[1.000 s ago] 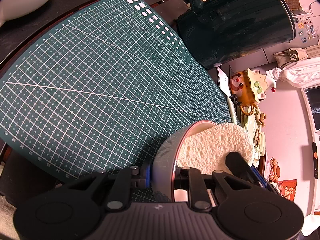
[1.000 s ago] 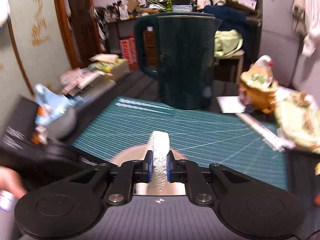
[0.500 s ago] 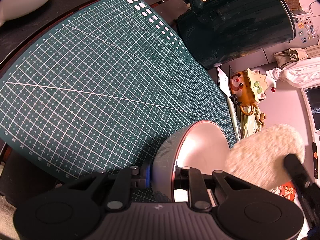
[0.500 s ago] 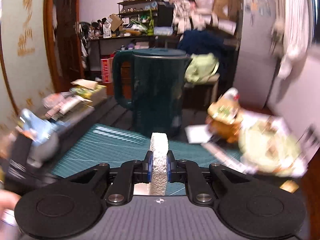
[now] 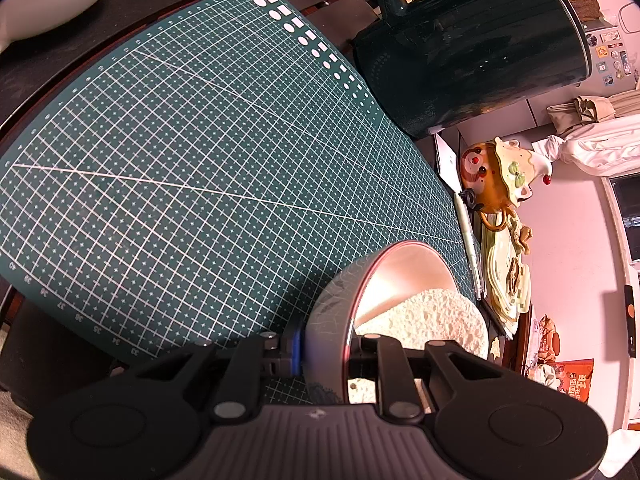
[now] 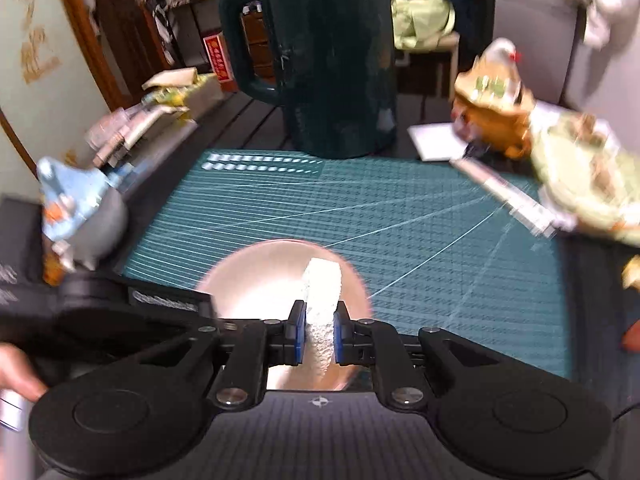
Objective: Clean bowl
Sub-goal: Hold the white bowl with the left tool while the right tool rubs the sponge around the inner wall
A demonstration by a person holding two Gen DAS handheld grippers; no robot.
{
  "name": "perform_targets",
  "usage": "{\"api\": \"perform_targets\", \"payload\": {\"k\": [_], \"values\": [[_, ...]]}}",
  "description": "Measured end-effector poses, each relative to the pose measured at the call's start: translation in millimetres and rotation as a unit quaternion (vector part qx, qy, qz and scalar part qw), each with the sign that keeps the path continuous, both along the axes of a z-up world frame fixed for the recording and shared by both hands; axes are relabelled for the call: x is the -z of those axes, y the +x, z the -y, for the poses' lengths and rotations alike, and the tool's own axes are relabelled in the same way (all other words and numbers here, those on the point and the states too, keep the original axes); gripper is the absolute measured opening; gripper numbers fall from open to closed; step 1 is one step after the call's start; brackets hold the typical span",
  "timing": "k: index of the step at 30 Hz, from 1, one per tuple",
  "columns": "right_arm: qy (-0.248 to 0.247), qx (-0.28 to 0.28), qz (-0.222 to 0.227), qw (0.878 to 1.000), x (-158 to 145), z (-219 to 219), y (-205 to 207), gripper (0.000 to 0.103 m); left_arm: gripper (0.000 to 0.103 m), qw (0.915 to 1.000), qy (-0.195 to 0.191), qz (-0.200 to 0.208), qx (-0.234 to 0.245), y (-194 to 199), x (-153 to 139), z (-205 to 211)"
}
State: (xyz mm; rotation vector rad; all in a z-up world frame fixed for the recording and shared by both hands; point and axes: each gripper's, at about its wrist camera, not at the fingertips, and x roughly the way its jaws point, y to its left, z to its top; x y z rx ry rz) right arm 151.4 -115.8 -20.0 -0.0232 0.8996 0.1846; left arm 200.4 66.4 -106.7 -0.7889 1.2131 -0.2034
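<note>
A metal bowl (image 5: 340, 292) with a pinkish shiny inside is tilted on its side above the green cutting mat (image 5: 180, 152). My left gripper (image 5: 326, 354) is shut on its rim, one finger outside the wall and one inside. A white porous sponge (image 5: 424, 316) sits inside the bowl's lower part. In the right wrist view the bowl (image 6: 256, 280) lies under my right gripper (image 6: 320, 338), which is shut on the sponge (image 6: 322, 292) standing edge-on between the blue pads.
A large dark green kettle (image 5: 472, 44) stands at the mat's far edge. A ceramic figurine (image 5: 500, 176) and a pale green dish (image 5: 504, 272) crowd the right side. A blue object (image 6: 72, 204), the left gripper's body and a hand are at the left.
The sponge left the bowl half a second ago, swinging out to the right, and has now come back down inside it. The left gripper and bowl kept still.
</note>
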Motion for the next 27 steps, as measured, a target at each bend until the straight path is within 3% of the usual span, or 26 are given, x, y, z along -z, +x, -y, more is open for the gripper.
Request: {"api": "perform_targets", "payload": {"k": [4, 8, 12, 14, 18, 21, 27], "values": [[-0.068, -0.018, 0.048, 0.996, -11, -13, -10, 0.012, 0.018, 1.0000, 0.000, 0.000, 0.000, 0, 0, 0], [-0.105, -0.008, 0.096, 0.990, -28, -10, -15, 0.012, 0.018, 1.0000, -0.001, 0.000, 0.000, -1, 1, -1], [-0.052, 0.013, 0.105, 0.993, -48, 10, -15, 0.012, 0.018, 1.0000, 0.001, 0.000, 0.000, -1, 1, 1], [0.041, 0.013, 0.067, 0.997, -52, 28, -9, 0.012, 0.018, 1.0000, 0.000, 0.000, 0.000, -1, 1, 1], [0.092, -0.002, 0.001, 0.996, -31, 29, 2, 0.012, 0.018, 1.0000, 0.000, -0.001, -0.001, 0, 0, -1], [0.091, -0.009, -0.023, 0.996, -16, 22, 6, 0.012, 0.018, 1.0000, 0.000, -0.001, 0.000, -1, 0, -1], [-0.002, -0.010, -0.008, 1.000, 2, 4, 5, 0.012, 0.018, 1.0000, 0.002, 0.000, 0.001, -1, 0, 1]]}}
